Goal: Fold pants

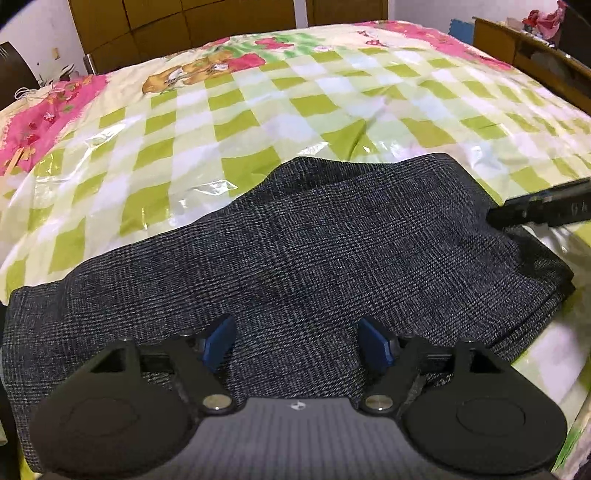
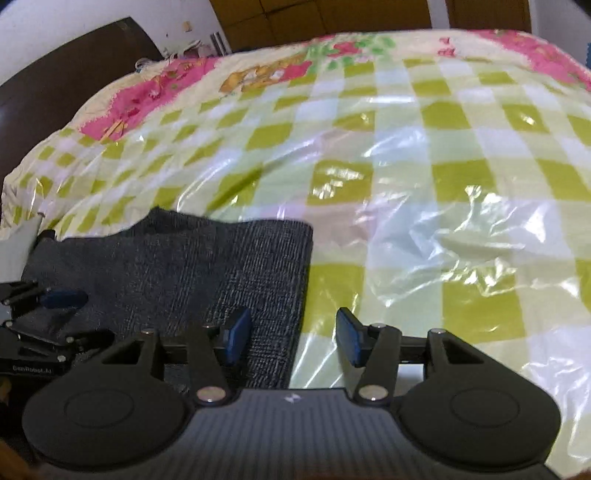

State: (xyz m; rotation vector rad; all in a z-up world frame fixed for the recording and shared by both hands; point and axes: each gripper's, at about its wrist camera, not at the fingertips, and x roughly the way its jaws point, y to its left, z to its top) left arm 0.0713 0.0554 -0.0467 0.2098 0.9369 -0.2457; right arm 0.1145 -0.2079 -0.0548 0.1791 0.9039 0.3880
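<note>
The dark grey checked pants (image 1: 314, 251) lie folded in a flat bundle on the near part of the bed. My left gripper (image 1: 297, 341) hovers over their near half with its blue pads wide apart, open, with nothing pinched between them. My right gripper (image 2: 293, 338) is open too and straddles the right edge of the pants (image 2: 203, 266), one pad over the cloth and the other over bare plastic. A black finger of the right gripper (image 1: 535, 210) juts in from the right in the left wrist view. The left gripper (image 2: 55, 299) shows at the left of the right wrist view.
The bed is covered by a green and white checked sheet with pink borders (image 1: 258, 110) under crinkled clear plastic (image 2: 443, 206). A brown wardrobe (image 1: 184, 22) stands behind it, wooden furniture (image 1: 517, 48) at the far right, and a dark headboard (image 2: 55, 92) at the left.
</note>
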